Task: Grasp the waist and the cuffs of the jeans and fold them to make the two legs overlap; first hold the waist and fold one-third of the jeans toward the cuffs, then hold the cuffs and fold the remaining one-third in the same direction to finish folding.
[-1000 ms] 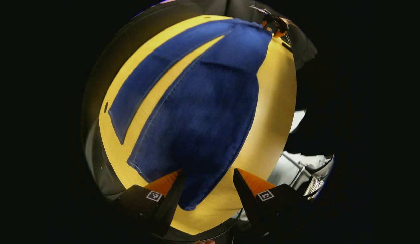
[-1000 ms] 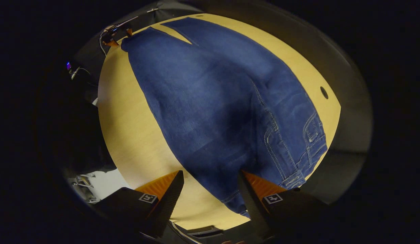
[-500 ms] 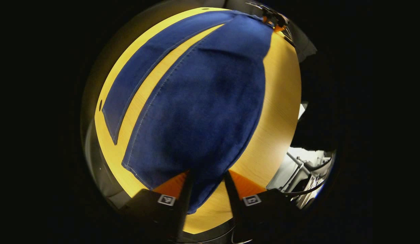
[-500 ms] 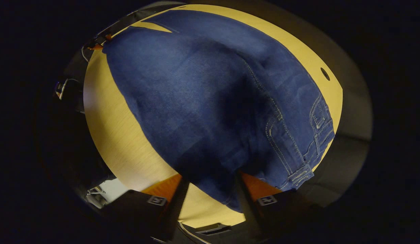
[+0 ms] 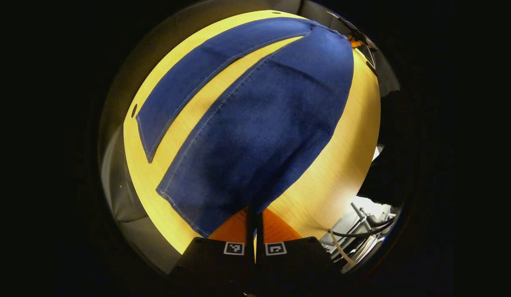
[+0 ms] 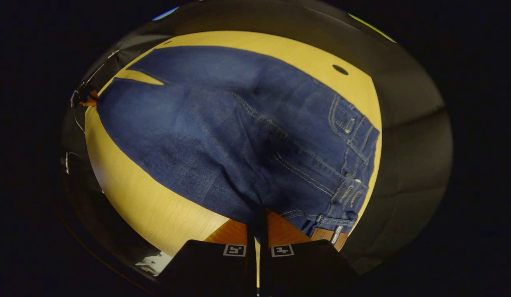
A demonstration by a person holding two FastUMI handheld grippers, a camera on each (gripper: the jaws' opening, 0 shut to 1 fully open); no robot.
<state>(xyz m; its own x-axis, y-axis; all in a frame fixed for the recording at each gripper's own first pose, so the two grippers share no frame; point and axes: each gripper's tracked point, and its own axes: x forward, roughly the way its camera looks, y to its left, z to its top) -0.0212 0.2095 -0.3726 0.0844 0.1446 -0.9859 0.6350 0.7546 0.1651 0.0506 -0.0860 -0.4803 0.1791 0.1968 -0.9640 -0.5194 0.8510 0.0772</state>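
- My left tongs [image 5: 254, 214] are pinching the near leg's cuff [image 5: 185, 206] of the jeans [image 5: 255, 123], spread flat on the desk [image 5: 333, 165].
- My right tongs [image 6: 257, 216] are pinching the waist [image 6: 321, 220]; the denim looks heavy and floppy, so I grip at seamed edges.

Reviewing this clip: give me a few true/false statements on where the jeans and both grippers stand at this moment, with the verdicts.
1. The left gripper is shut on a cuff of the jeans. True.
2. The right gripper hangs open above the waist. False: its jaws are closed on the waist edge.
3. The two legs already overlap. False: they lie apart, with bare table between them.
4. The jeans lie on a wooden table. True.
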